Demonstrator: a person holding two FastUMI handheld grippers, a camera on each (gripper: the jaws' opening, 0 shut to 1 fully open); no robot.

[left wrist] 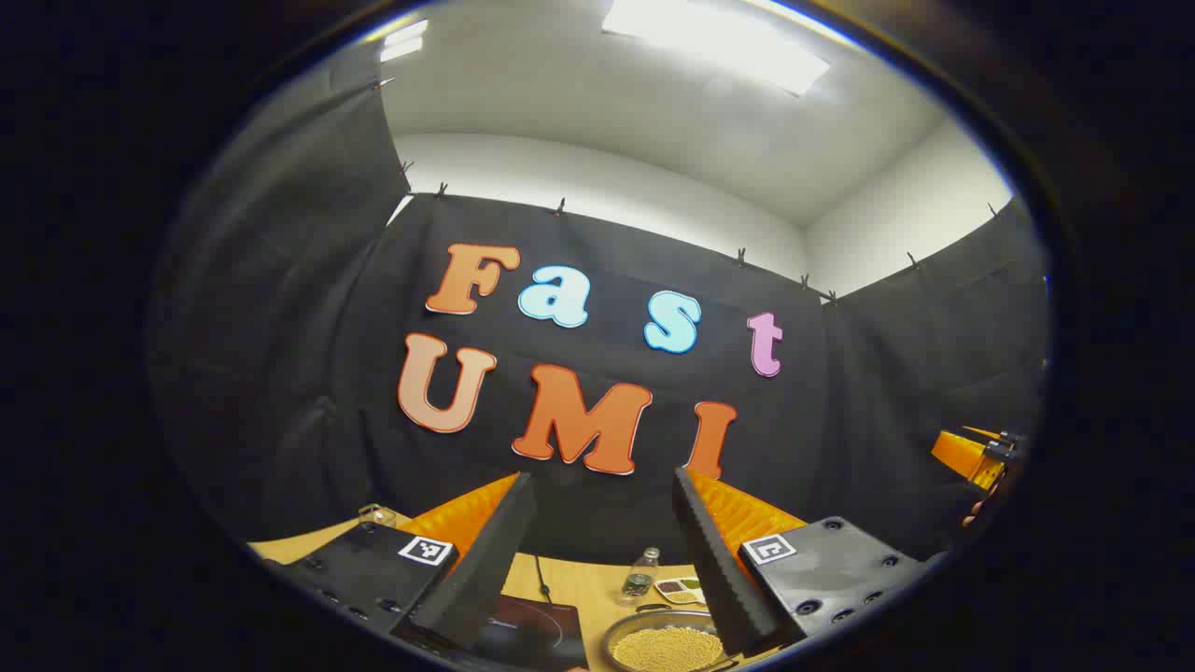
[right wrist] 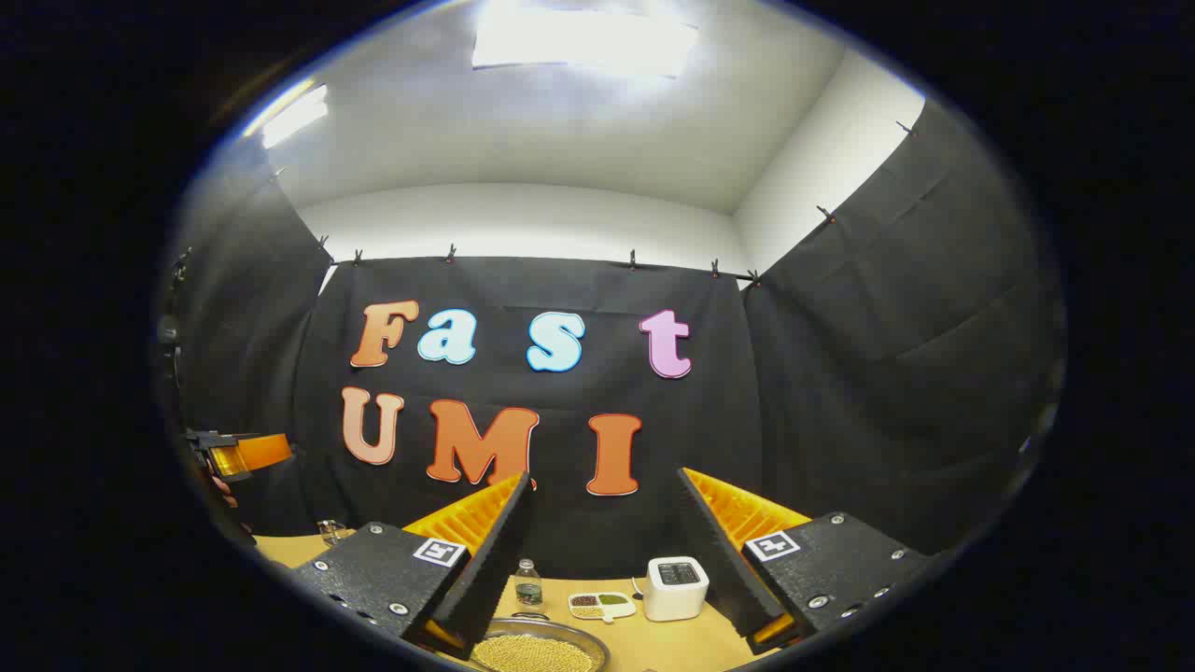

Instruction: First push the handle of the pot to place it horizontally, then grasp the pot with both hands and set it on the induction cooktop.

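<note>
Both grippers are held high with jaws spread, nothing gripped. The left gripper (left wrist: 605,560) sees the pot (left wrist: 665,642) of yellow grains at 6 o'clock, the induction cooktop (left wrist: 527,627) at its 9 o'clock. The right gripper (right wrist: 602,560) views the same pot. Nothing appears begun; its handle cannot be made out.

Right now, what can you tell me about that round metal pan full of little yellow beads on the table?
The shallow round grey metal pan sits flat on the light wooden table, heaped with small pale yellow beads. A dark handle shows at its far rim. It lies just right of the flat black induction cooktop, low in both views, with a small divided dish behind it. Both tongs hover open above it, touching nothing.
</note>
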